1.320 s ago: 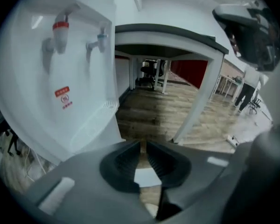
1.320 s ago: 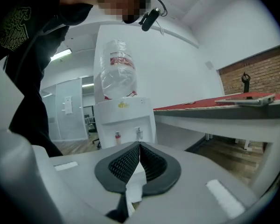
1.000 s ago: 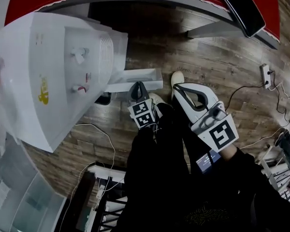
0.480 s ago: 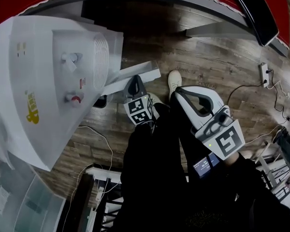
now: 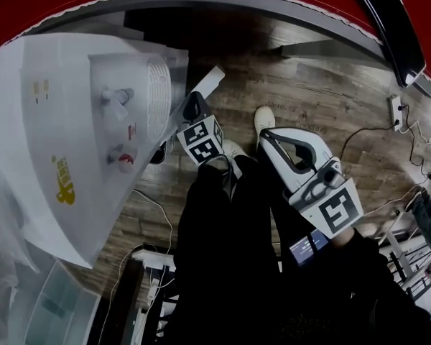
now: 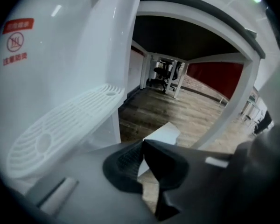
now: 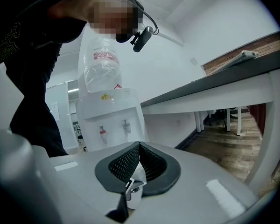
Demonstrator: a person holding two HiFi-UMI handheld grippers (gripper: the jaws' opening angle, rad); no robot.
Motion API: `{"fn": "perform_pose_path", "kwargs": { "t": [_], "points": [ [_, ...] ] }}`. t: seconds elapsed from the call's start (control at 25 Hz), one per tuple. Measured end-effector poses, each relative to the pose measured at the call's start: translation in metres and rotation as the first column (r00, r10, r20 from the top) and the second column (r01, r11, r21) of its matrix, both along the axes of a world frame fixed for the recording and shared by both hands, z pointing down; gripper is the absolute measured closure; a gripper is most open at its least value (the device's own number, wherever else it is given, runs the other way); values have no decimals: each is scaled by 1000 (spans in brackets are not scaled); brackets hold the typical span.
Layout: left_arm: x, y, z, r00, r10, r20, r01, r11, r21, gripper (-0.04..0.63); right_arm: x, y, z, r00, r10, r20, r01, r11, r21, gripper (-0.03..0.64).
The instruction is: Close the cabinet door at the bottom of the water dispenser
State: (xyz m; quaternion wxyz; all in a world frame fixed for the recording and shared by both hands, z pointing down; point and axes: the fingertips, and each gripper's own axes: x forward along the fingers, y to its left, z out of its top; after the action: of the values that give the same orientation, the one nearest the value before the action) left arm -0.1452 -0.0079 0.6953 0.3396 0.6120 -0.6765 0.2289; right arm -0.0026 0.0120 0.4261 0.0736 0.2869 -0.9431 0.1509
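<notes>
dispenser (image 5: pixel 65 121), bottom door (image 5: pixel 210 79) ajar over wood floor (image 5: pixel 316 92), left gripper (image 5: pixel 193 100) jaws closed, empty, just beside door, right gripper (image 5: pixel 264 132) jaws closed, empty, well apart

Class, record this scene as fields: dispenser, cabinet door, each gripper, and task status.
dispenser: white, at the left of the head view
door: ajar, swung out from the base
left gripper: jaws together, at the door's edge; contact unclear
right gripper: jaws together, empty, away from the door
task: door not yet shut
</notes>
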Motion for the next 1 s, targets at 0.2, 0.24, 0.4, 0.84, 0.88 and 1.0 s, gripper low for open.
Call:
{"fn": "perform_pose_path", "kwargs": {
  "t": [0.2,0.24,0.4,0.84,0.88,1.0],
  "points": [
    [-12,-15,-1,1000,12,-14,-12,1000,23,588,-3,-6,5,1000,3,-8,-3,1000,-9,615],
    [-13,-17,-2,1000,4,-15,-4,999,39,588,-4,-7,5,1000,2,-9,-2,1000,-11,615],
    [-15,-26,-2,1000,-13,15,12,997,81,588,-12,-10,7,1000,-12,-12,12,1000,-8,615],
    [-9,-51,-1,998,34,58,-40,993,110,588,-13,-8,19,999,-36,-19,36,999,-31,615],
    [-9,-51,0,997,46,64,-53,993,105,588,-12,-7,20,999,-40,-18,39,999,-36,617],
    [-7,-53,5,992,83,92,-92,991,93,588,-7,-8,24,999,-43,-20,42,998,-43,615]
  ]
}}
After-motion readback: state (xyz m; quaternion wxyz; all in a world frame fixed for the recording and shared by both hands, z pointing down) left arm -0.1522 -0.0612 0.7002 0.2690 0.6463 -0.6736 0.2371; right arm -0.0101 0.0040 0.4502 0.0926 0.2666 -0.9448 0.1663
